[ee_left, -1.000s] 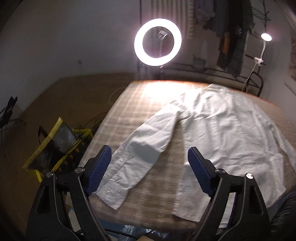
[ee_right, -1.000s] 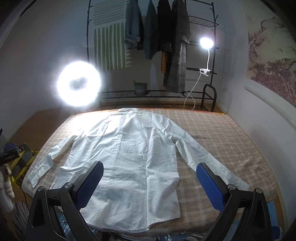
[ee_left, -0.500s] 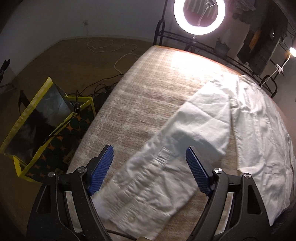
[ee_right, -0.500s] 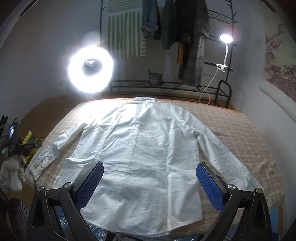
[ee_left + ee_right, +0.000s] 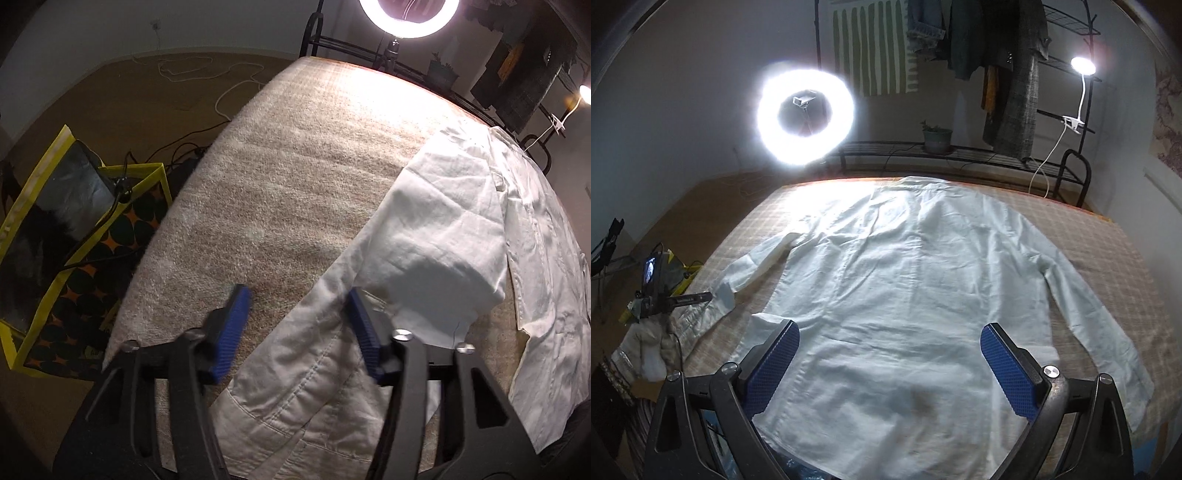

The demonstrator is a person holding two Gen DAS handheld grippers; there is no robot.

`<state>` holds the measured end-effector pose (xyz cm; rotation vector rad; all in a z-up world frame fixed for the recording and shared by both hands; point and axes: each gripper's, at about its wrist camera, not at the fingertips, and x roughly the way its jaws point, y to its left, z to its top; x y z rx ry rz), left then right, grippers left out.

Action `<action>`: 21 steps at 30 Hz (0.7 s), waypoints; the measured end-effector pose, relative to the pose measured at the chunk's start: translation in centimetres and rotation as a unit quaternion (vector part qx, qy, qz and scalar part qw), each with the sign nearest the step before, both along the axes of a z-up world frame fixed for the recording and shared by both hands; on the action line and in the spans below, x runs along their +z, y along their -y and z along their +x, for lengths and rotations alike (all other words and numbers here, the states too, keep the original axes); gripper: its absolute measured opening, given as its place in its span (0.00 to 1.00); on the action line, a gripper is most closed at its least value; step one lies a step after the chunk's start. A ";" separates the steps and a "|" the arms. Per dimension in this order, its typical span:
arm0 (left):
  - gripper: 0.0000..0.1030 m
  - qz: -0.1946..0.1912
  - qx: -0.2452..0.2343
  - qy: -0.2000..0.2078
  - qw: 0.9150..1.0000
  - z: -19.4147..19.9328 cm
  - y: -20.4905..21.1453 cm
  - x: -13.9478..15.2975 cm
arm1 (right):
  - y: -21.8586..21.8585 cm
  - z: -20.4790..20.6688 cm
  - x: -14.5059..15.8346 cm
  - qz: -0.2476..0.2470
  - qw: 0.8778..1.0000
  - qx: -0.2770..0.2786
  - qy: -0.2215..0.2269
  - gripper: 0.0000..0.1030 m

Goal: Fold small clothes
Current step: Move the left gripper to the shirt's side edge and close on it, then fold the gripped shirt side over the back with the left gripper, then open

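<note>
white shirt spread flat on checked bedcover, collar toward 12 o'clock, hem toward 6 o'clock. left gripper low over left sleeve, cuff end; jaws just been closing, sleeve edge between blue pads, gap visible, pads not yet pressing cloth. right gripper over shirt hem, jaws wide apart, holding nothing. right sleeve runs toward 4 o'clock. ring light at 11 o'clock. yellow-trimmed bag on floor at 9 o'clock.
</note>
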<state>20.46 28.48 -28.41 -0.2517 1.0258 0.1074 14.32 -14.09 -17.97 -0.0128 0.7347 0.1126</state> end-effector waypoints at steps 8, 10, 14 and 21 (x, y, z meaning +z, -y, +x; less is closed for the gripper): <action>0.01 -0.001 -0.018 0.026 0.999 -0.3 1.1 0.4 | -2.2 0.4 -1.0 -0.021 1.000 0.018 -0.005 0.96; 0.01 -0.012 -0.022 0.035 0.999 -0.5 1.3 1.0 | -2.4 0.5 -1.1 -0.024 0.999 0.022 -0.007 0.96; 0.01 -0.034 -0.018 0.049 0.998 -1.4 1.2 2.0 | -2.5 0.9 -1.1 -0.025 0.999 0.026 -0.006 0.96; 0.00 -0.063 -0.044 0.091 0.993 -3.0 4.2 5.1 | -2.1 1.1 -1.0 -0.015 0.999 0.027 -0.007 0.94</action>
